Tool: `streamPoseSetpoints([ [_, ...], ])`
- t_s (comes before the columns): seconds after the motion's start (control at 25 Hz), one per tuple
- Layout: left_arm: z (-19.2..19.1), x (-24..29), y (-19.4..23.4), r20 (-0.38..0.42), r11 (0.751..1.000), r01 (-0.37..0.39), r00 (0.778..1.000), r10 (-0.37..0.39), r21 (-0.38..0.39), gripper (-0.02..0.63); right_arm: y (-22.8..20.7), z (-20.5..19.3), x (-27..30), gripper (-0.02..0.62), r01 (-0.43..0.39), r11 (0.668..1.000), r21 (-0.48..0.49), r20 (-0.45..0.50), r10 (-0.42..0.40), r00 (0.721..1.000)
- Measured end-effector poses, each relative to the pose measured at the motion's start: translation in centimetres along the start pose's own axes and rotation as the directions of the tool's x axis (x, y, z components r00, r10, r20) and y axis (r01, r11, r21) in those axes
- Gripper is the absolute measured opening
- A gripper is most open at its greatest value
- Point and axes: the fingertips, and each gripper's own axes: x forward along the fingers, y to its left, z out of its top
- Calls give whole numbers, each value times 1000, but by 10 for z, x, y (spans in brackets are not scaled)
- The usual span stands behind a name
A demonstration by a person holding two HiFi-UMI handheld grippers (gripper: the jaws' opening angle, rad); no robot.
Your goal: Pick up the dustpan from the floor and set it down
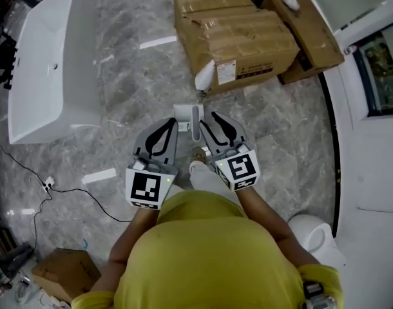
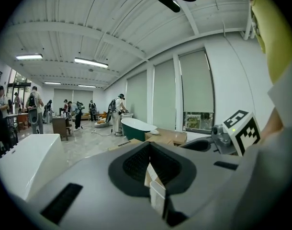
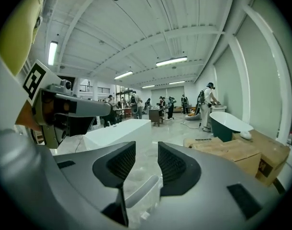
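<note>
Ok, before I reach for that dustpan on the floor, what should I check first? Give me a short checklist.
1. The right claw open: ok, jaws apart, nothing pressed between them.
2. The left claw open: not ok, jaws together.
3. The dustpan within reach: ok, it lies on the floor just ahead of both claws.
4. Grip on its handle: not ok, neither claw holds it.
5. Room around it: ok, the cardboard boxes stand apart beyond it.
</note>
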Motion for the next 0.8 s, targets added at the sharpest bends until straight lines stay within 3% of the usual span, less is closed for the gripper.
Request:
streamPoseSetpoints([
  [0.2, -4, 17, 2, -22, 997, -70, 997, 69, -29, 0, -13, -31, 18, 164, -120, 993, 4, -82, 120, 989],
  [0.36, -12, 25, 5, -48, 993, -110, 993, 109, -31, 0, -15, -61, 30, 190, -227, 973, 43, -173, 231, 957],
  [0.6, -22, 34, 6, -78, 992, -118, 990, 114, -38, 0, -9, -97, 41, 218, -323, 917, 233, -238, 376, 896],
  [0.8, -26, 44, 9, -100, 995, -96, 991, 92, -40, 0, 2, -126, 46, 281, -335, 855, 397, -286, 462, 840],
])
